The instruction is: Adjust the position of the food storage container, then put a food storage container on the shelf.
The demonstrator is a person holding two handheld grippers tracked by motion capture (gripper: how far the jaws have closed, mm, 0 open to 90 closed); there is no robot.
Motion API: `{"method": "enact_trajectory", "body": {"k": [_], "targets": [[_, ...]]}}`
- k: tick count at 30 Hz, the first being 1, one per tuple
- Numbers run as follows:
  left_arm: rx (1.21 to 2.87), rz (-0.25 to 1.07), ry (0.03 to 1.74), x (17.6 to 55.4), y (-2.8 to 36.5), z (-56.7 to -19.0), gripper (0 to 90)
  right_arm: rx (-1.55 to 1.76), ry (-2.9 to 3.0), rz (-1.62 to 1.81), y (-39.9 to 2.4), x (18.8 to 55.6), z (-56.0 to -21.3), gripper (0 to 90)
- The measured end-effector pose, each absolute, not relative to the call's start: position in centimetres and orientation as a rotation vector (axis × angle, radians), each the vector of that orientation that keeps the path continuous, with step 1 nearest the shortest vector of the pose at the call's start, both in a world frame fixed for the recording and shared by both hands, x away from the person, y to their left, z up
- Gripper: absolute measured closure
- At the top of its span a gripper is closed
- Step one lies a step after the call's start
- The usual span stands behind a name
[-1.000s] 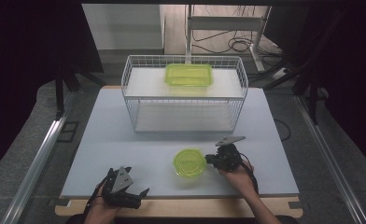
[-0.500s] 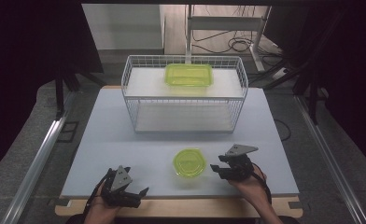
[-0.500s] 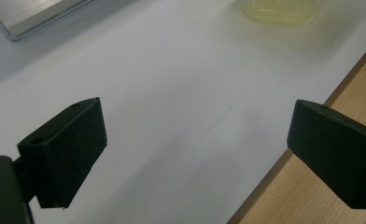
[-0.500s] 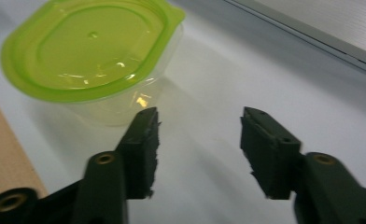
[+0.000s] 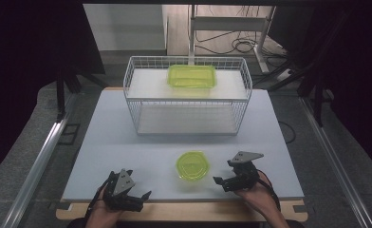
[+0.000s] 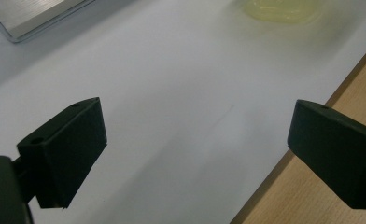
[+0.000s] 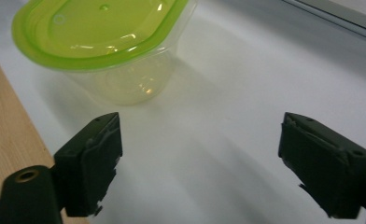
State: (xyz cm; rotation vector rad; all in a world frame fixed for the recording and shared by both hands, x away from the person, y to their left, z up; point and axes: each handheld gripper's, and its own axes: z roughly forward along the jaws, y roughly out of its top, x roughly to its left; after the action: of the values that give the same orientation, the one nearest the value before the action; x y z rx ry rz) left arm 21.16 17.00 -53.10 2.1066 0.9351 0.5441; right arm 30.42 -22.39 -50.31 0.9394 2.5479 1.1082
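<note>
— Where's the right gripper (image 5: 220,181)?

— Low on the tabletop (image 5: 127,142), its jaws just spread wide with nothing between them.

— And the round green-lidded container (image 5: 192,165)?

— Released, upright just beside that gripper, near the front edge.

— The left gripper (image 5: 141,195)?

— Gaping too, empty, at the front left corner.

— Beyond?

— A wire basket (image 5: 141,102), a rectangular green container (image 5: 191,76) on top.

Right gripper (image 5: 220,182) moved back from the round green-lidded container (image 5: 192,165), its jaws just opened wide, nothing between them, container now standing free.
</note>
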Motion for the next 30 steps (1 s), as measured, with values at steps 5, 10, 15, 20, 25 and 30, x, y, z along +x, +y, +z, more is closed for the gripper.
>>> {"method": "enact_trajectory", "body": {"k": [5, 10, 15, 20, 25, 30], "targets": [[2.108, 0.540, 0.933, 21.2, 17.0, -53.2, 4.6, 0.994, 2.558, 1.102, -22.4, 30.6, -50.2, 8.1], [2.107, 0.542, 0.931, 21.2, 17.0, -53.1, 4.7, 1.039, 2.533, 1.133, -22.5, 30.8, -49.5, 13.3], [2.110, 0.544, 0.930, 21.2, 17.0, -53.1, 4.7, 1.055, 2.534, 1.180, -22.6, 31.0, -49.3, 21.0], [2.110, 0.547, 0.929, 21.2, 17.0, -53.2, 4.7, 1.058, 2.545, 1.219, -22.5, 31.3, -48.9, 27.2], [2.109, 0.549, 0.929, 21.2, 17.0, -53.2, 4.6, 1.052, 2.561, 1.232, -22.1, 31.7, -48.6, 31.9], [2.109, 0.551, 0.928, 21.2, 17.0, -53.2, 4.6, 1.042, 2.570, 1.254, -21.8, 32.1, -48.3, 35.9]]}}
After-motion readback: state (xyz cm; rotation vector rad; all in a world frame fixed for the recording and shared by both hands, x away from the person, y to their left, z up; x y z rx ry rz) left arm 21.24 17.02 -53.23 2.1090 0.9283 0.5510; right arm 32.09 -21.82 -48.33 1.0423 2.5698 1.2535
